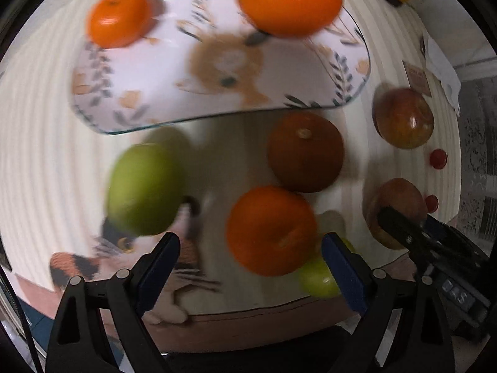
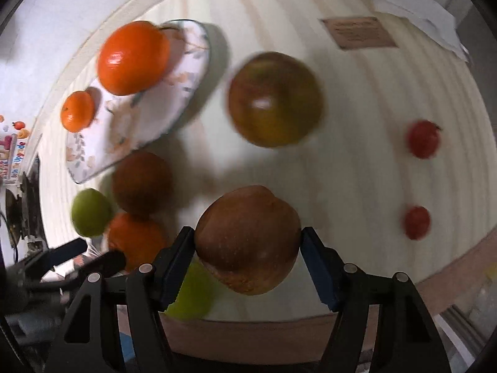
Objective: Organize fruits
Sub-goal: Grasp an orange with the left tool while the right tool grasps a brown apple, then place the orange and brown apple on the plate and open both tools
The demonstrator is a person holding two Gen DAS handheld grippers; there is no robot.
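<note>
1. Right gripper (image 2: 247, 242) is clamped on a brown-red apple (image 2: 248, 239), low centre of the right wrist view, both pads pressed to its sides.
2. Left gripper (image 1: 251, 248) is spread wide in the left wrist view, nothing between its fingers; an orange (image 1: 271, 230) sits just ahead of them.
3. Upper part of that frame: the patterned plate (image 1: 217, 93) carries a small mandarin (image 1: 119, 15) at upper left and a big orange (image 1: 290, 1) at upper right.
4. On the pale table (image 2: 357, 171): a green apple (image 1: 141, 188) left of centre, a dark fruit (image 1: 306, 152) centre, another apple (image 2: 275, 99) above the held one.
5. Two cherry tomatoes (image 2: 423, 138) sit at the right of the right wrist view.
</note>
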